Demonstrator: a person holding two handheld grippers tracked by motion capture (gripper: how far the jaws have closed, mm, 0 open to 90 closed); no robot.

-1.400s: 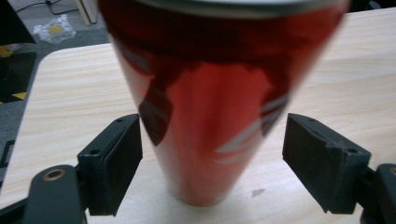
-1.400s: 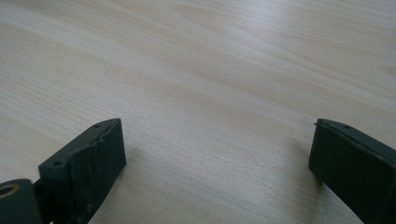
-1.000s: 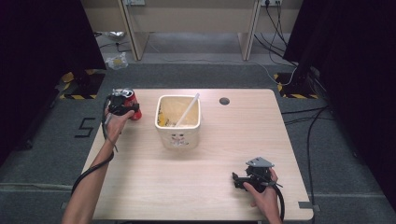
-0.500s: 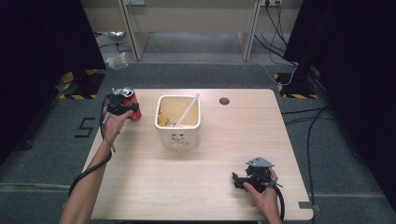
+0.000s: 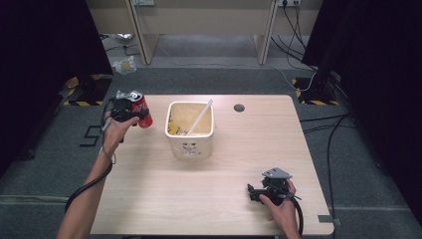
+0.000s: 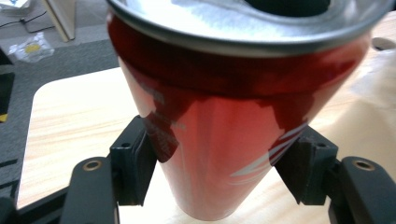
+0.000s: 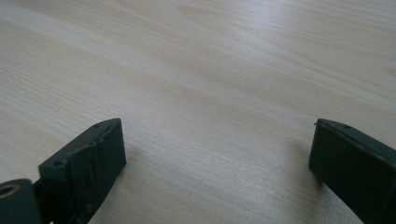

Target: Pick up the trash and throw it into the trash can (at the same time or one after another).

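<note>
A red drink can (image 5: 141, 109) (image 6: 224, 126) with a silver top is clamped between the black pads of my left gripper (image 5: 130, 110) (image 6: 219, 168); it hangs tilted above the table's far left corner. A white square tub (image 5: 190, 130) stands just right of it, with yellow scraps and a white straw (image 5: 200, 117) inside. My right gripper (image 5: 255, 193) (image 7: 217, 163) rests low on the wood near the front right, jaws wide apart with bare table between them.
The light wooden table (image 5: 239, 149) has a round cable hole (image 5: 239, 107) at the far edge. Grey carpet surrounds it, with desk legs, cables and a crumpled bag (image 5: 122, 64) on the floor beyond.
My left gripper has lifted the red can off the table and tipped it slightly. The right gripper has stayed put.
</note>
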